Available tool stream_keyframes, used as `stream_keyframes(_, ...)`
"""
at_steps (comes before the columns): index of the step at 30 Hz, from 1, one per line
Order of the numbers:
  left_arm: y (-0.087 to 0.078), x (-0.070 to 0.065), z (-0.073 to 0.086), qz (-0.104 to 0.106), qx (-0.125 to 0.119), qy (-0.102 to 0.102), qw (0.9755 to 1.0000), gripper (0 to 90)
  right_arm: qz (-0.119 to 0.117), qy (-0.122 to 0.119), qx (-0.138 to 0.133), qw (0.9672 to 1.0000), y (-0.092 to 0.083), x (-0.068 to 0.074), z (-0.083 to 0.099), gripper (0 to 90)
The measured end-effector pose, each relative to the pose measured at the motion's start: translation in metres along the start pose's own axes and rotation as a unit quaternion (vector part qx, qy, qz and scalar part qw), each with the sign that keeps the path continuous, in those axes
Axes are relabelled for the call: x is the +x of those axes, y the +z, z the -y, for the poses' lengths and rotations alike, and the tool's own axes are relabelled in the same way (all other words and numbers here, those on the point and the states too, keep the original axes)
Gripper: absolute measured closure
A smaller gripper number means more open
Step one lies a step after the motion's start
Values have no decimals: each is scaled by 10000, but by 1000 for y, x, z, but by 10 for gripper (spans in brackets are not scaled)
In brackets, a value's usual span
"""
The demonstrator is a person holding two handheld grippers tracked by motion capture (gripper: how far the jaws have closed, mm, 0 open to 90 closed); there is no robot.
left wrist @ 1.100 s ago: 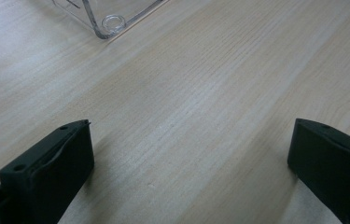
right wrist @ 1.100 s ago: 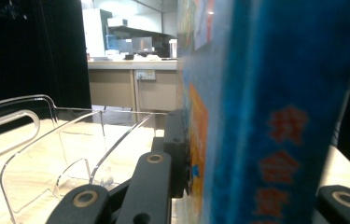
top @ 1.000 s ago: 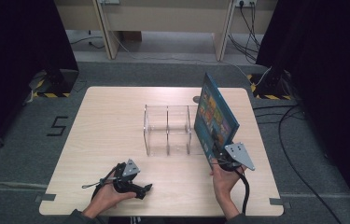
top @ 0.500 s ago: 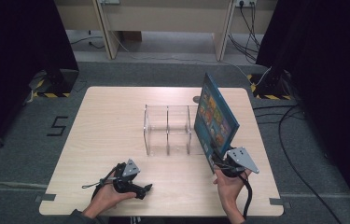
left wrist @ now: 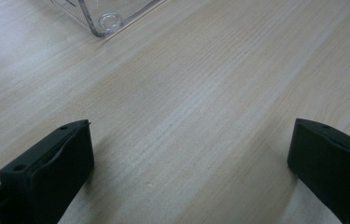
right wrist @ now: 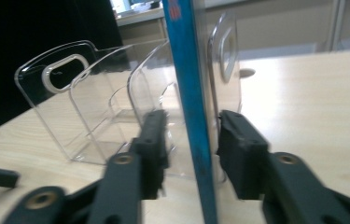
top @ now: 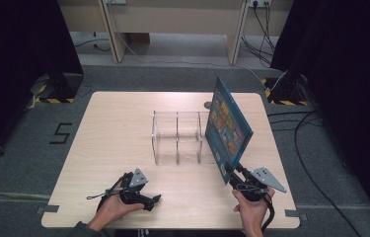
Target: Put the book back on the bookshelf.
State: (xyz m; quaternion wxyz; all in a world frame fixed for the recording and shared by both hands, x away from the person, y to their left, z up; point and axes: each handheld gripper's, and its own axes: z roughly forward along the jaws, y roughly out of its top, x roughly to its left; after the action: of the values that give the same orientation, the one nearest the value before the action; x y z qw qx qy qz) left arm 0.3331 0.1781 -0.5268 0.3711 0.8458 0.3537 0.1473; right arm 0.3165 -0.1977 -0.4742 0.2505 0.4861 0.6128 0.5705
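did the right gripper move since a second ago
Yes. The right gripper has slid back along the table, away from the clear rack; its jaws, just closing, now stand apart from the book.

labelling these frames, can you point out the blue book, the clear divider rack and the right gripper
blue book (top: 228,126), high view, on its colourful front cover.
clear divider rack (top: 177,138), high view, on its middle partition.
right gripper (right wrist: 192,135), right gripper view, midway between its fingertips, where the book's spine stands between the jaws.
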Motion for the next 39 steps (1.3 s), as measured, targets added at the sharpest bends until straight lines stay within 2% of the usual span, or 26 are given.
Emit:
stream_keyframes(2, 0, 0, 0, 1, -2, -3, 10000, 0, -7, 150, 0, 9999, -1, -1, 1, 745)
stream_keyframes(8, 0, 0, 0, 3, 7, 5, 10000, 0, 105, 658, -153, 9977, 1, 3, 1, 737)
stream_keyframes(11, 0, 0, 0, 2, 7, 5, 10000, 0, 141, 589, -225, 9979, 2, 8, -2, 729)
stream_keyframes(14, 0, 0, 0, 3, 5, 3, 10000, 0, 111, 638, -207, 9977, 3, 10, -1, 721)
stream_keyframes(16, 0, 0, 0, 1, -2, -4, 10000, 0, 62, 772, -206, 9968, 4, 12, 0, 708)
stream_keyframes(21, 0, 0, 0, -2, -10, -7, 10000, 0, 37, 814, -160, 9965, 4, 18, 1, 695)
stream_keyframes(25, 0, 0, 0, -2, -9, -6, 10000, 0, 1, 925, -162, 9956, 4, 18, 1, 687)
stream_keyframes(28, 0, 0, 0, -1, -10, -7, 10000, 0, -33, 853, -137, 9963, 5, 19, 0, 678)
stream_keyframes(34, 0, 0, 0, -1, -9, -6, 10000, 0, -112, 1017, -157, 9946, 4, 18, 2, 652)
stream_keyframes(39, 0, 0, 0, -2, -9, -6, 10000, 0, -133, 1054, -112, 9943, 4, 19, 4, 644)
